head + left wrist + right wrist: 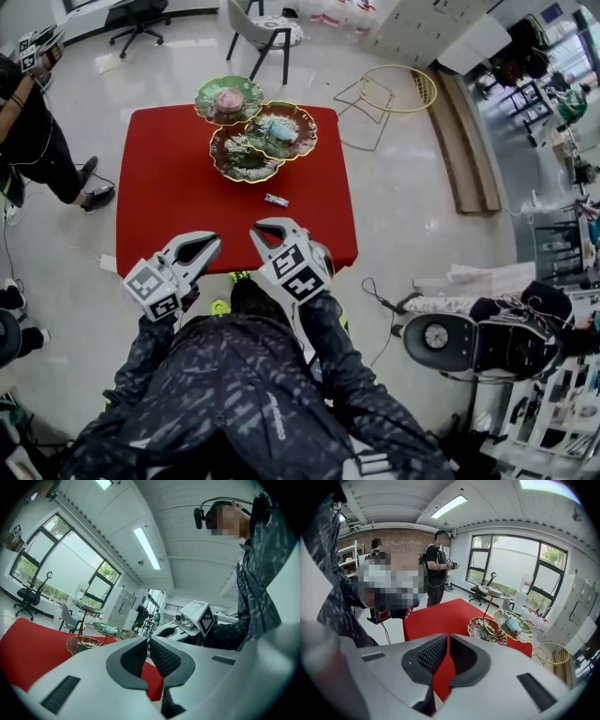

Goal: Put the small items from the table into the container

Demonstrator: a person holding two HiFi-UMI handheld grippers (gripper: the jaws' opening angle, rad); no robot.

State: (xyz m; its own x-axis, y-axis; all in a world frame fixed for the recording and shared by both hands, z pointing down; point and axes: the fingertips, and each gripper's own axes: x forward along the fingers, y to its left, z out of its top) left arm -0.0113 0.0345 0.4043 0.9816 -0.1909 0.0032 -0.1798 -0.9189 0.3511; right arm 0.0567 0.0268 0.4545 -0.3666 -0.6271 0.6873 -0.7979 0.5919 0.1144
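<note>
On the red table [169, 187] lies one small wrapped item [276, 200], right of the middle. At the far side stands a tiered container of leaf-shaped dishes [246, 157]; one dish holds a pale blue packet [279, 129], the top dish [253, 92] a pink item [229, 99]. My left gripper [213, 240] and right gripper [259, 228] hover over the near table edge, both shut and empty. The left gripper view shows shut jaws [148, 644] with the container [89, 641] beyond. In the right gripper view the shut jaws [448, 641] point toward the dishes [487, 631].
A person [28, 131] stands left of the table, also seen as a standing person [436, 564] in the right gripper view. A chair [262, 33] and a gold wire basket [398, 89] stand on the floor beyond the table. Equipment [487, 342] crowds the right.
</note>
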